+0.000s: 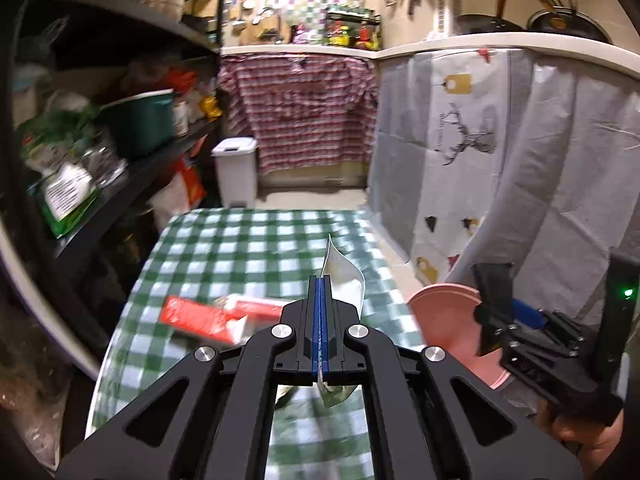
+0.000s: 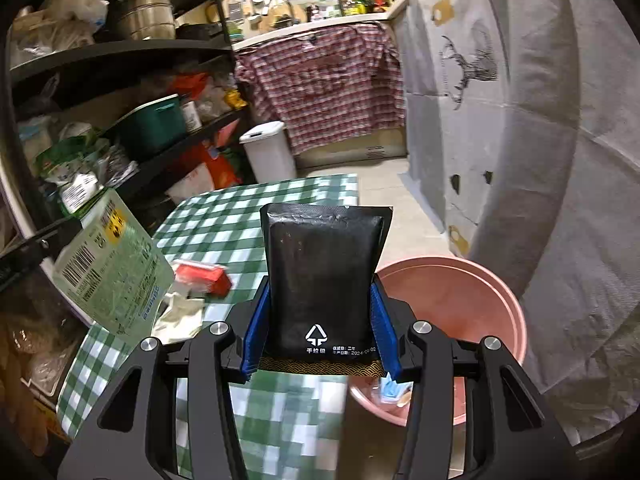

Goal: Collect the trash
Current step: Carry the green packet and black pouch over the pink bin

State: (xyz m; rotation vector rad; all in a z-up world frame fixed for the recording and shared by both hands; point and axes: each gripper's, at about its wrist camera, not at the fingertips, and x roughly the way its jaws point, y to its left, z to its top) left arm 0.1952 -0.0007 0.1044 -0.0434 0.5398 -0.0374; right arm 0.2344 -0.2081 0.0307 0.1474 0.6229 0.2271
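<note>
2 grippers [image 1: 322,280] [image 2: 320,320], 2 held packets [image 1: 344,276] [image 2: 322,276], 1 red box [image 1: 200,318], 1 pink basin [image 2: 480,300]

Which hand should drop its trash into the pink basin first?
Probably the right. The right gripper holds the black packet right beside the pink basin. The left gripper, shut on a green wrapper, is over the table, farther away.

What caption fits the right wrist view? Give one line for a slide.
Right claw grips a black foil pouch upright above the green checked table, beside the pink basin.
</note>
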